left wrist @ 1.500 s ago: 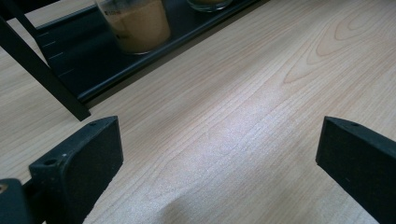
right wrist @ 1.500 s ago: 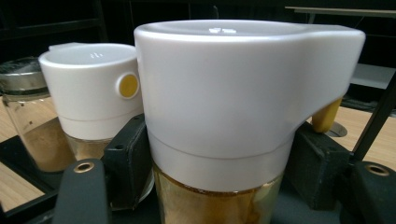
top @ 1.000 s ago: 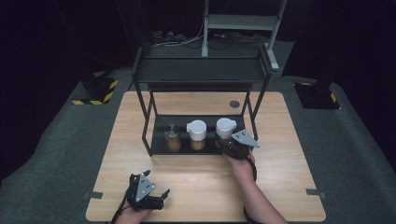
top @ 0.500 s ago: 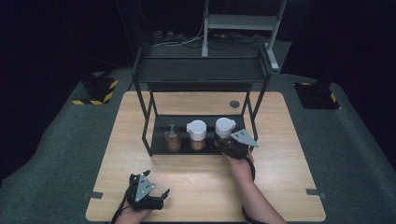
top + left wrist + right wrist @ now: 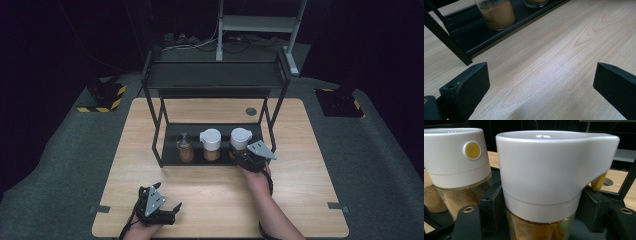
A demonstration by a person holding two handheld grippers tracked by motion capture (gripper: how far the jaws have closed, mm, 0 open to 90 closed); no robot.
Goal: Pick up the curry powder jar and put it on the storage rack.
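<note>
My right tongs (image 5: 243, 157) are clamped on the white-lidded jar (image 5: 240, 141) at the right end of the rack's lower shelf (image 5: 170, 150). In the right gripper view the jar (image 5: 541, 185) stands upright between the two black jaws, one pressed against each side of its glass just under the white lid, with brownish contents visible below. Its base is hidden, so I cannot tell whether it sits on the shelf or is lifted clear.

Just to the left of these tongs stands a second white-lidded jar (image 5: 456, 162) with a yellow dot on its lid, close to the gripped one but apart from it. Beyond that, farther left on the shelf, is a third jar (image 5: 185, 147) with a darker top.

My left tongs (image 5: 167, 212) rest low over the wooden surface (image 5: 310, 150), well apart from the rack and to the near left of the right tongs. In the left gripper view the jaws stand wide apart with bare wood between them; the shelf edge and the foot of a jar (image 5: 497, 13) lie ahead of them.
</note>
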